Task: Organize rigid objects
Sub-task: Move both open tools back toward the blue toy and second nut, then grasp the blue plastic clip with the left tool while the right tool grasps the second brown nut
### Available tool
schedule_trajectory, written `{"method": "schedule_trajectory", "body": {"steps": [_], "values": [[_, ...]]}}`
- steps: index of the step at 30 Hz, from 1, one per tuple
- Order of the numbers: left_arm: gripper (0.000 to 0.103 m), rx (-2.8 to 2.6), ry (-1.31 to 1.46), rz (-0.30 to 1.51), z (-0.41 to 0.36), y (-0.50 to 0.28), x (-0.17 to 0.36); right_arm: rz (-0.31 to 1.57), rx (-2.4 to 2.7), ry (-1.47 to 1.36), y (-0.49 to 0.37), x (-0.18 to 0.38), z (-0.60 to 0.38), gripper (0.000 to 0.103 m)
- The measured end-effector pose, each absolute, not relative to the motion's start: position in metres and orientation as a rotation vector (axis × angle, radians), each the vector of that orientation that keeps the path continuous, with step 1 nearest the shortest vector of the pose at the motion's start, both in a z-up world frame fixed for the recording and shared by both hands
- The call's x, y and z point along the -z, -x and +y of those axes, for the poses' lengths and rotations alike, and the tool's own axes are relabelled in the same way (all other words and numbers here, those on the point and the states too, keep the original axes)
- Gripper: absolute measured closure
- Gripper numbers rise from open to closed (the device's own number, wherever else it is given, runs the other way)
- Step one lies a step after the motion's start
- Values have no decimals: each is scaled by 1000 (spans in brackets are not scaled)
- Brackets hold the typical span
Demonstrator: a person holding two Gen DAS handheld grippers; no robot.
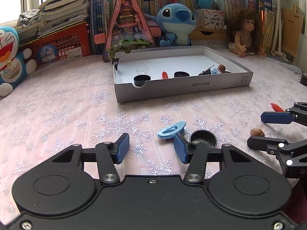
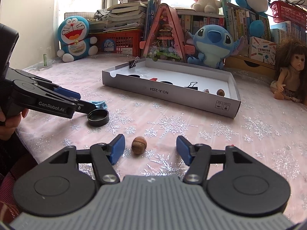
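A shallow grey cardboard box lid lies on the table and holds black caps, a red piece, binder clips and a brown nut. My left gripper is open and empty; a light blue plastic piece and a black cap lie just beyond its right finger. My right gripper is open and empty, with a brown acorn-like nut on the table between its fingers, nearer the left one. The nut also shows in the left wrist view. A red piece lies at the right.
The table has a pink snowflake cloth. Behind the box stand a pink triangular toy house, a blue Stitch plush, a Doraemon plush, a doll, red crates and stacked books.
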State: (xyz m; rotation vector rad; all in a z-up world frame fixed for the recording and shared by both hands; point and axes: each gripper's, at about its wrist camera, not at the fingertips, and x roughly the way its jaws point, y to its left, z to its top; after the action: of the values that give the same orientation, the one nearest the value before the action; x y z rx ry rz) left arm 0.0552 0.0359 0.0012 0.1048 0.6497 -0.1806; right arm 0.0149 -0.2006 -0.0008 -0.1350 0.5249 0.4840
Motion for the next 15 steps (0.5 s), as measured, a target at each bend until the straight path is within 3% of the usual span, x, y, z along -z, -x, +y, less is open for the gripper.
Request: {"method": "schedule_trajectory", "body": {"steps": [4,8,15], "values": [[54,176,-62,656,36,-57,-2,525,-492,138,-14,0,-199,45],[46,143,-12,659,32,-56,-3,527,-486,126,-14,1,-197,55],[46,109,53,651,20,-61,-3,499,-450,161,-11,4,-193,59]]}}
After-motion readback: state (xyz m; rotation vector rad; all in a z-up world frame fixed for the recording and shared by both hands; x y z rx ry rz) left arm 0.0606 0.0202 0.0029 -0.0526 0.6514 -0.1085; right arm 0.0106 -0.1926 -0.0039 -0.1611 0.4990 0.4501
